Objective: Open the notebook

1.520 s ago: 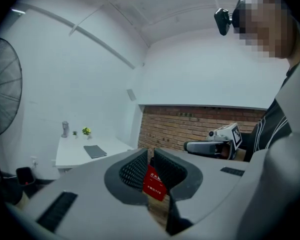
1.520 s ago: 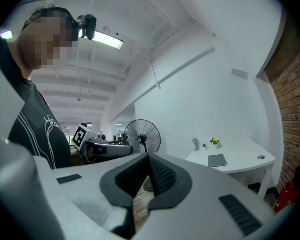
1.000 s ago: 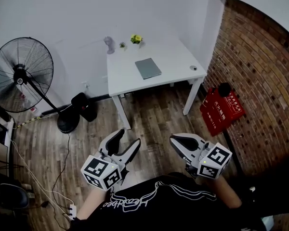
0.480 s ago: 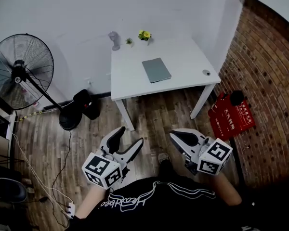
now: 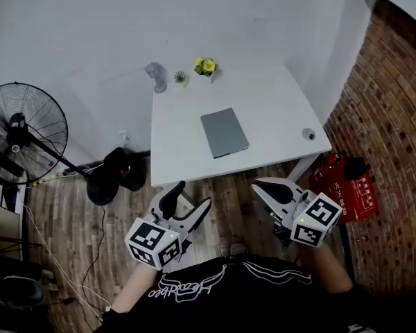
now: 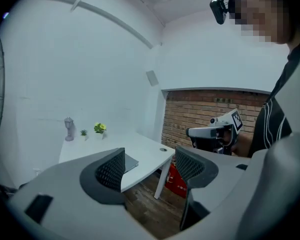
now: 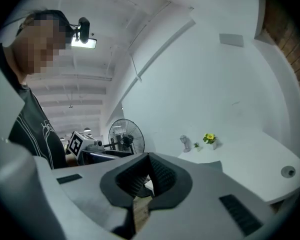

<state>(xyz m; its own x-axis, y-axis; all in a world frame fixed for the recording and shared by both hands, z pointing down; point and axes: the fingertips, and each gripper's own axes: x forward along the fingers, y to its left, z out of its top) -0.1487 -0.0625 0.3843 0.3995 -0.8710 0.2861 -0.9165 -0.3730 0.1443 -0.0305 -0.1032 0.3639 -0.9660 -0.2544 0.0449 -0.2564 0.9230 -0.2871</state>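
A closed grey notebook [image 5: 224, 132] lies flat near the middle of the white table [image 5: 277, 109]. Both grippers hover over the wooden floor, short of the table's front edge. My left gripper [image 5: 189, 198] stands open with nothing between its jaws; in the left gripper view [image 6: 150, 166] the notebook [image 6: 130, 162] shows partly behind the left pad. My right gripper [image 5: 260, 185] is shut and empty, its pads [image 7: 160, 174] meeting in the right gripper view. Each gripper sees the other off to one side: the right gripper [image 6: 197, 132] and the left gripper [image 7: 97, 155].
At the table's back edge stand two small potted plants [image 5: 206, 66] and a small grey ornament [image 5: 156, 75]; a small round object [image 5: 308, 134] sits near its right edge. A standing fan [image 5: 28, 127] is at left. A red box [image 5: 353, 186] leans by the brick wall [image 5: 395, 116].
The table and notebook have come nearer and lower in the head view. Both grippers have travelled forward towards the table's front edge. The left jaws have spread a little wider.
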